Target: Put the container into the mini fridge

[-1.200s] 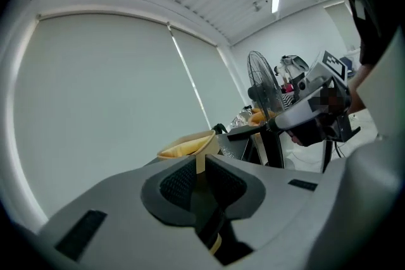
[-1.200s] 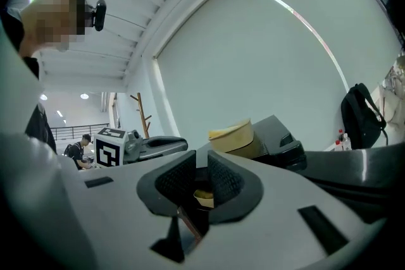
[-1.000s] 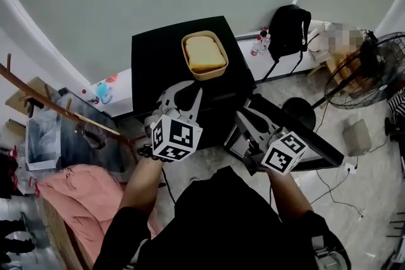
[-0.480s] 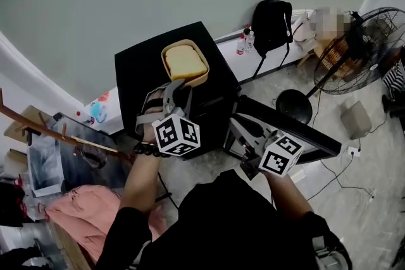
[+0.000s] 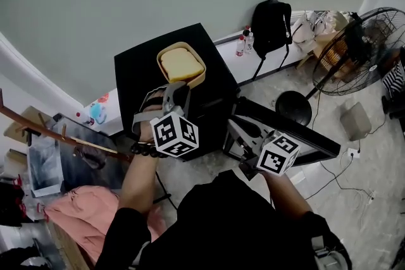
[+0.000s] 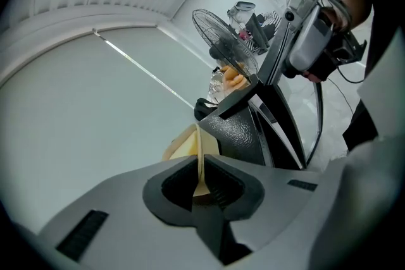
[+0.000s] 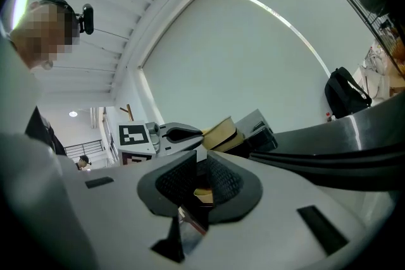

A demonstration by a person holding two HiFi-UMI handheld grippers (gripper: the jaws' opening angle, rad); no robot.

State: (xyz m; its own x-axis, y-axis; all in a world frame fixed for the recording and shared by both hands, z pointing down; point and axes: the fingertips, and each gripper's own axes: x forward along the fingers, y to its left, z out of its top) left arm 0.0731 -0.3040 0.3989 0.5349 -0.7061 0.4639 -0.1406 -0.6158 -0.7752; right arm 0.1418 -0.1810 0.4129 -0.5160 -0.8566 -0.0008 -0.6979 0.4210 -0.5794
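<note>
tan container (image 5: pixel 160 66) sits on top of the black mini fridge (image 5: pixel 136 69), a pale yellow block (image 5: pixel 180 63) filling it; cannot tell if that is food or a lid. left gripper (image 5: pixel 176 90) has just been closing and now pinches the container's near rim, thin tan wall between the pads in the left gripper view. right gripper (image 5: pixel 239 136) is clenched at the edge of the open fridge door (image 5: pixel 297 129); the bit between its pads is hard to make out. fridge interior is hidden. only the right gripper view shows the container side-on.
</note>
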